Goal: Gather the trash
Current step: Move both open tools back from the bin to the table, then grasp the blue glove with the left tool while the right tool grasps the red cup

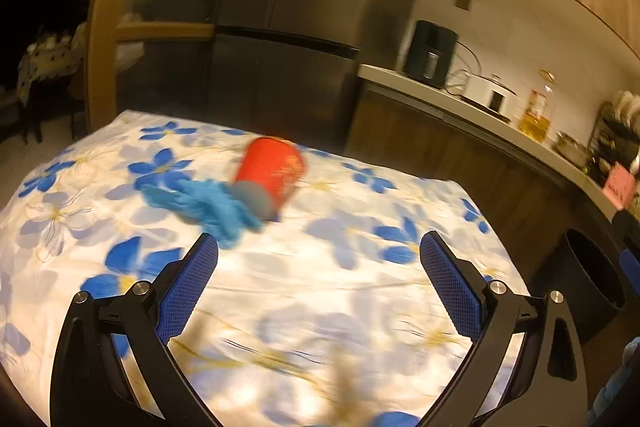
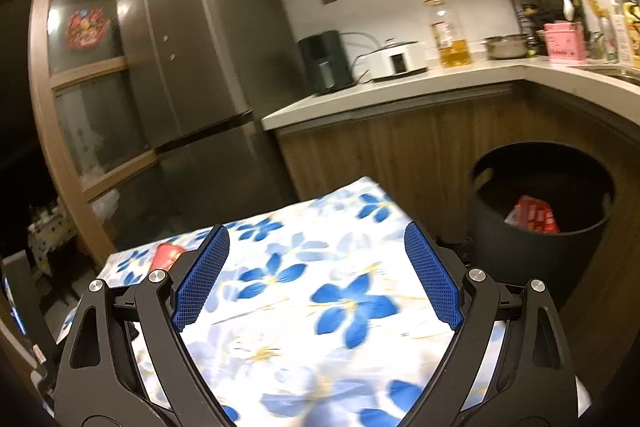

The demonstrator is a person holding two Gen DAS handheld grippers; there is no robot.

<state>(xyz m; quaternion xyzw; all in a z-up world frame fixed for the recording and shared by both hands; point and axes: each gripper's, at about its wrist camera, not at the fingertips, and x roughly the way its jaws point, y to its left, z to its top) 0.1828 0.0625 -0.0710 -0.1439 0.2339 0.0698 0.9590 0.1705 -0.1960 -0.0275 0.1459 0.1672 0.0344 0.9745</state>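
Observation:
A red can (image 1: 271,174) lies on its side on the flowered tablecloth (image 1: 320,287), its grey end toward me. A crumpled blue glove (image 1: 204,205) lies against it on the left. My left gripper (image 1: 319,247) is open and empty, a short way in front of both. My right gripper (image 2: 316,239) is open and empty over the table's right part. The red can (image 2: 166,255) peeks out behind its left finger. A black bin (image 2: 542,205) stands on the floor right of the table, with a red wrapper (image 2: 532,215) inside; it also shows in the left wrist view (image 1: 592,275).
A grey fridge (image 2: 192,67) stands behind the table. A counter (image 2: 400,87) along the wall holds a black appliance (image 2: 324,61), a white cooker (image 2: 394,61), an oil bottle (image 2: 448,35), a pot and a dish rack. A wooden door frame is at the left.

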